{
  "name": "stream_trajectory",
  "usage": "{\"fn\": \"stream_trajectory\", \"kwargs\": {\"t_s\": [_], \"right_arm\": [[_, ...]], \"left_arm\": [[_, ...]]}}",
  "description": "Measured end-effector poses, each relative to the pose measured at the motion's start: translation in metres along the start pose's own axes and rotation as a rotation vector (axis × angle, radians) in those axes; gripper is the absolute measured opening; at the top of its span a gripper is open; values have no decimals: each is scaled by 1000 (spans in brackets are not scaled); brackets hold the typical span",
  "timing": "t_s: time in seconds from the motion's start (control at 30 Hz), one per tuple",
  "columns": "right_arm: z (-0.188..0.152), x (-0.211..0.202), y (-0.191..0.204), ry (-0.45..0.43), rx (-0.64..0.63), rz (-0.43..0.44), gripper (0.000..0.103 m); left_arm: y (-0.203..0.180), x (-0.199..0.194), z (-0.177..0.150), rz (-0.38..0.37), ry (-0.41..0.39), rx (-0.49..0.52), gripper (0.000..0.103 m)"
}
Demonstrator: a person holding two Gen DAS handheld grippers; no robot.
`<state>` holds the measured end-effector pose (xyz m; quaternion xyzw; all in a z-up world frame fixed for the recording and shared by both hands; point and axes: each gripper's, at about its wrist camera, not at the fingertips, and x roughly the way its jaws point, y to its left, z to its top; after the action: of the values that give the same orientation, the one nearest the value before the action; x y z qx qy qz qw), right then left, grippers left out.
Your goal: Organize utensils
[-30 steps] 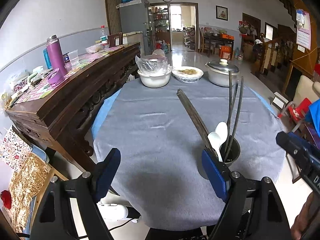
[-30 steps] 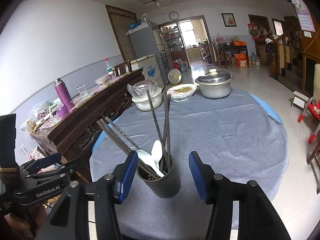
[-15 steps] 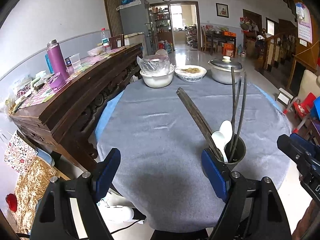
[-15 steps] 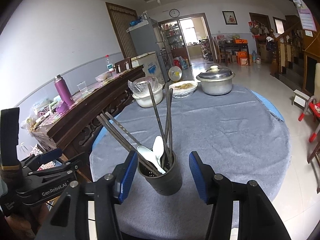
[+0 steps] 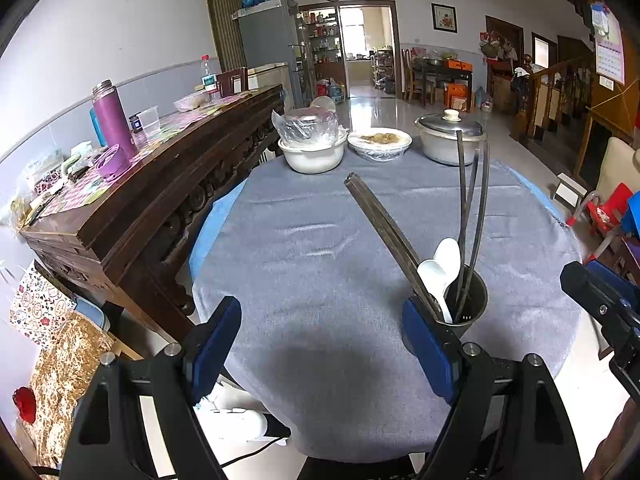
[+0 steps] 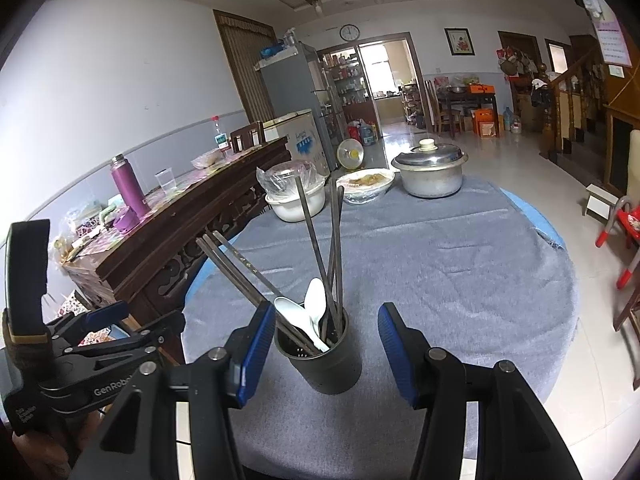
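- A dark cylindrical utensil holder (image 6: 320, 354) is seen near the front edge of the round table (image 6: 460, 272), which is covered with a grey cloth. In it stand long dark chopsticks (image 6: 316, 240) and two white plastic spoons (image 6: 310, 312).
- The right gripper (image 6: 326, 350) is held around the holder – one blue pad on each side of it, but a gap is visible on both sides, so nothing is gripped. The jaws are about half apart.
- The left gripper (image 5: 320, 348) is spread wide over bare cloth, and nothing is held by it. The holder (image 5: 466, 304) is just beyond its right finger (image 5: 426, 354), outside the jaws.
- The holder is judged to be stiff and of moderate weight, with a smooth wall that could slip. It is best taken at the middle of its wall, below the rim, so that it is not tipped.
- The chopsticks are judged to be thin, rigid and light. Some of them lean far over the rim to the left – a push on these could turn the holder over. If one is lifted, it should be pinched at the upper part of its shaft.
- The spoons are judged to be light and smooth, and perhaps brittle. Their bowls point upward, so the bowl or neck is the only part that can be reached.
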<state>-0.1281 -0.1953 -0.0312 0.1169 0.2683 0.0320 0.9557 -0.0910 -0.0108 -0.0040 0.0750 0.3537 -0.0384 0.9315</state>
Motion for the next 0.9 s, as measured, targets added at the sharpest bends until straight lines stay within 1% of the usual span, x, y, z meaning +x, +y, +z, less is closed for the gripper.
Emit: {"fn": "stream_trajectory", "kwargs": {"t_s": [0.4,0.9], "right_arm": [[0,-6,6,-11,-17,-2,58],[3,-20,15,-34,-36,-8,58]], "left_arm": [[1,-11,-3,1,-15,1,83],[7,-29,-3,-13,-58,-2,83]]}}
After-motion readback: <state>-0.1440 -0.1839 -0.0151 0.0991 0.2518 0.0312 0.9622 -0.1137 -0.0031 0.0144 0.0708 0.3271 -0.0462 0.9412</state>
